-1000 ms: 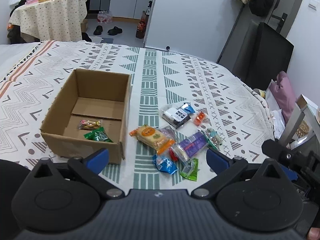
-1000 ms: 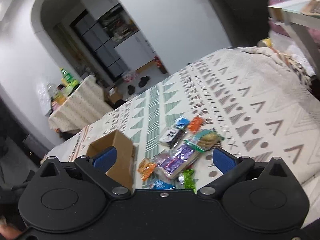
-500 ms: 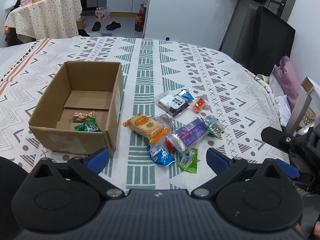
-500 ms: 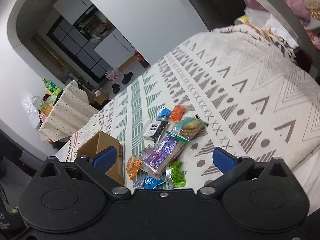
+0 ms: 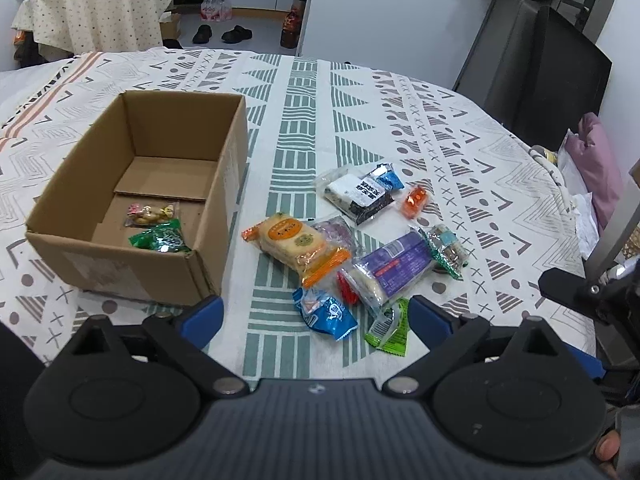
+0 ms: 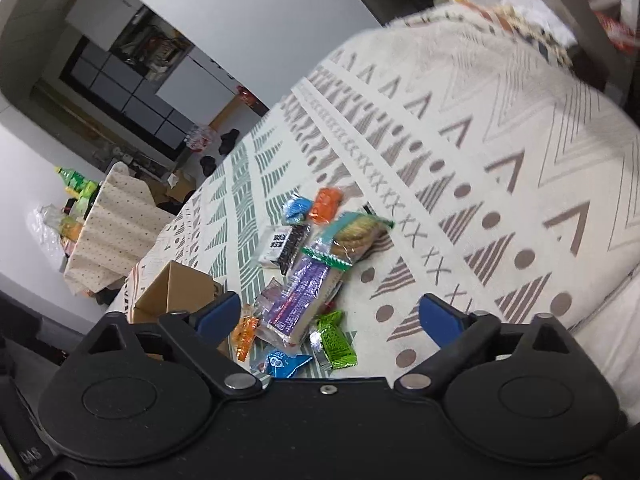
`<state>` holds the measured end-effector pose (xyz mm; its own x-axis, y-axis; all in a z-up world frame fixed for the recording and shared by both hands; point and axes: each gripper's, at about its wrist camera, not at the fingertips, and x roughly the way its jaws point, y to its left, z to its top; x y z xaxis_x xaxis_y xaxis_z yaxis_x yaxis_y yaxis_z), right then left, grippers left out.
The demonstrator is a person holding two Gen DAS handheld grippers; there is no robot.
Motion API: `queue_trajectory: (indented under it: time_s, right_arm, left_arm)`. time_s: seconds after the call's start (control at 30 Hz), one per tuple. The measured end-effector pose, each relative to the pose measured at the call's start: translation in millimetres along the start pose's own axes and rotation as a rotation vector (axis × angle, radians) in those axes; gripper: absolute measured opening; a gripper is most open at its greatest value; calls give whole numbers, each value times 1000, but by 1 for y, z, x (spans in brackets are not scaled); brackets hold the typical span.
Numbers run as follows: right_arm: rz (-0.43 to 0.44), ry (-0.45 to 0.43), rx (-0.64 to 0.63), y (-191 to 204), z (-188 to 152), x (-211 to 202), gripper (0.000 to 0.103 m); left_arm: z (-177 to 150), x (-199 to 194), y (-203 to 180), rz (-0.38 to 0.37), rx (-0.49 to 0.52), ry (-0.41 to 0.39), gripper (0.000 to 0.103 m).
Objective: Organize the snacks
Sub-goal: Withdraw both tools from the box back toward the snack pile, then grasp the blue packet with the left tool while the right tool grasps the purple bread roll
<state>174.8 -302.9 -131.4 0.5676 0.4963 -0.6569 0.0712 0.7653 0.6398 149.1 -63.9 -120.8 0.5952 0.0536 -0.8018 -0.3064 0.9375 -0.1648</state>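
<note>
An open cardboard box [image 5: 224, 184] stands on the patterned cloth and holds a green packet [image 5: 160, 239] and a small clear packet [image 5: 150, 213]. Right of it lie several loose snacks: an orange cracker pack [image 5: 294, 245], a purple bar [image 5: 394, 270], a blue packet [image 5: 326, 314], a light green packet [image 5: 390, 330] and a black-and-white pack [image 5: 358, 194]. My left gripper [image 5: 312, 316] is open and empty, just short of the blue packet. My right gripper [image 6: 330, 312] is open and empty, near the same pile [image 6: 304, 288], with the box [image 6: 176, 290] at its left.
The bed's right edge drops off near a pink cushion [image 5: 596, 172] and a dark screen [image 5: 540, 76]. A side table with a dotted cloth [image 5: 92, 12] stands at the back left. Shoes [image 5: 222, 34] lie on the floor beyond.
The left gripper has moved forward and lower toward the snack pile. The right gripper has tilted and swung closer to the pile. Both stayed open.
</note>
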Motion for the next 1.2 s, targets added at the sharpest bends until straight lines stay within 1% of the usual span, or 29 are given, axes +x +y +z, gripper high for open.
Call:
queue_trajectory:
  time_s: [0.13, 0.2, 0.3, 0.4, 0.47, 0.57, 0.7, 0.77, 0.83, 0.87, 0.9, 1.0, 1.2]
  right_arm:
    - [-3, 37, 32, -5, 2, 15, 87]
    - [-3, 50, 41, -6, 3, 21, 83]
    - [3, 76, 56, -7, 3, 32, 80]
    - [5, 96, 63, -7, 4, 41, 79]
    - [9, 114, 70, -7, 4, 49, 79]
    - [8, 131, 83, -6, 5, 58, 79]
    - [2, 144, 83, -3, 4, 69, 79]
    - [2, 150, 78, -1, 4, 74, 79]
    - [1, 155, 72, 2, 3, 79, 79]
    - [1, 157, 72, 3, 3, 82, 79]
    - [-1, 159, 73, 4, 3, 84, 79]
    - [-6, 163, 70, 7, 2, 92, 79]
    - [-25, 170, 82, 10, -1, 104, 78]
  left_arm:
    - [-1, 18, 2, -10, -23, 30, 89]
    - [-1, 27, 3, -19, -38, 45, 82]
    - [-1, 41, 4, -21, -53, 58, 79]
    - [-1, 56, 6, -26, -71, 91, 75]
    - [-2, 67, 7, -24, -86, 117, 74]
    - [-4, 79, 9, -27, -109, 134, 72]
    - [-6, 93, 14, -42, -147, 157, 62]
    - [-7, 96, 17, -53, -169, 155, 59]
    - [-7, 98, 19, -52, -173, 152, 51]
    - [-7, 98, 19, -55, -178, 151, 41]
    - [-7, 99, 20, -60, -184, 151, 34]
    - [-6, 96, 21, -65, -189, 143, 29]
    - [-1, 86, 24, -62, -174, 114, 28]
